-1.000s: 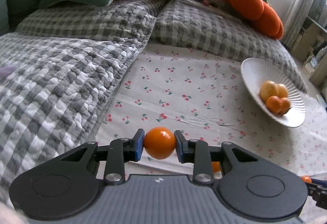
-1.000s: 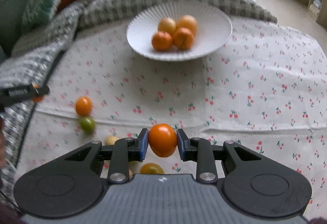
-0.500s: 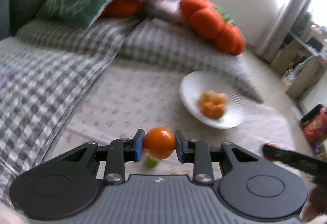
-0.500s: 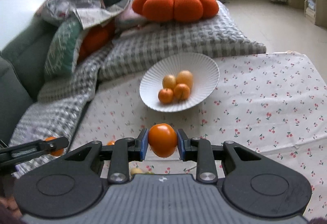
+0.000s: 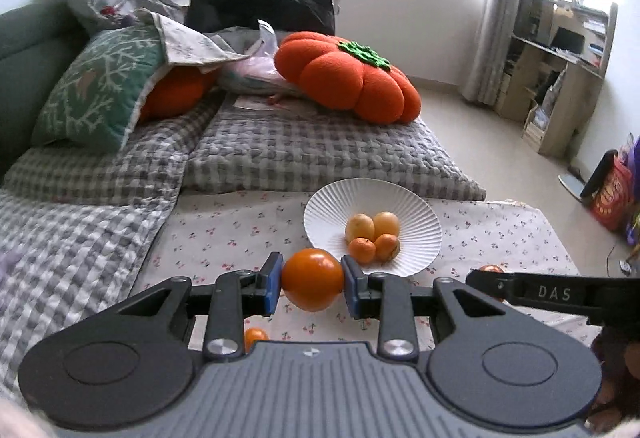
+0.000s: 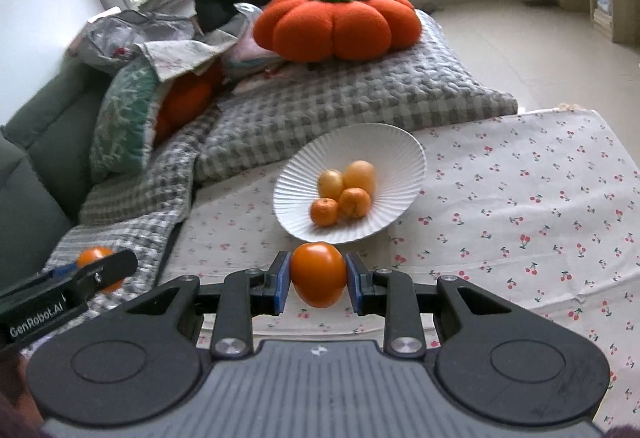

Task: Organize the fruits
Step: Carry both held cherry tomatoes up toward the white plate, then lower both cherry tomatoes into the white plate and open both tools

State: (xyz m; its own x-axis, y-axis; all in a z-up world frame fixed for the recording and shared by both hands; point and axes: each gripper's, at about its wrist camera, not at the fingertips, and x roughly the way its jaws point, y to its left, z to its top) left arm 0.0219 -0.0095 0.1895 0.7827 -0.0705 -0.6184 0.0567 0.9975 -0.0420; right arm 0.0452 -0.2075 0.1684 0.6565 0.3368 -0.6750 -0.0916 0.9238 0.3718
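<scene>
My left gripper (image 5: 312, 281) is shut on a round orange fruit (image 5: 312, 278), held above the cherry-print cloth short of the white ribbed bowl (image 5: 328, 212). My right gripper (image 6: 318, 281) is shut on an orange tomato-like fruit (image 6: 318, 278), just in front of the same bowl (image 6: 384, 146). The bowl holds several small orange and yellow fruits (image 6: 344, 194), also seen in the left wrist view (image 5: 374, 234). One loose orange fruit (image 5: 256, 336) lies on the cloth below my left gripper. The right gripper's finger (image 5: 520, 288) shows at the right of the left wrist view; the left gripper's fingers (image 6: 116, 266) show at the left of the right wrist view.
A grey checked quilt (image 5: 312, 154) lies behind the bowl, with an orange pumpkin cushion (image 5: 348, 76) on it and a green pillow (image 5: 96, 90) at the left. The cherry-print cloth (image 6: 520, 206) stretches right of the bowl. A shelf unit (image 5: 560, 78) and floor lie far right.
Both grippers have risen and tilted up with their fruits held, so the bowl now sits lower and farther in view. The left gripper has swung right towards the bowl.
</scene>
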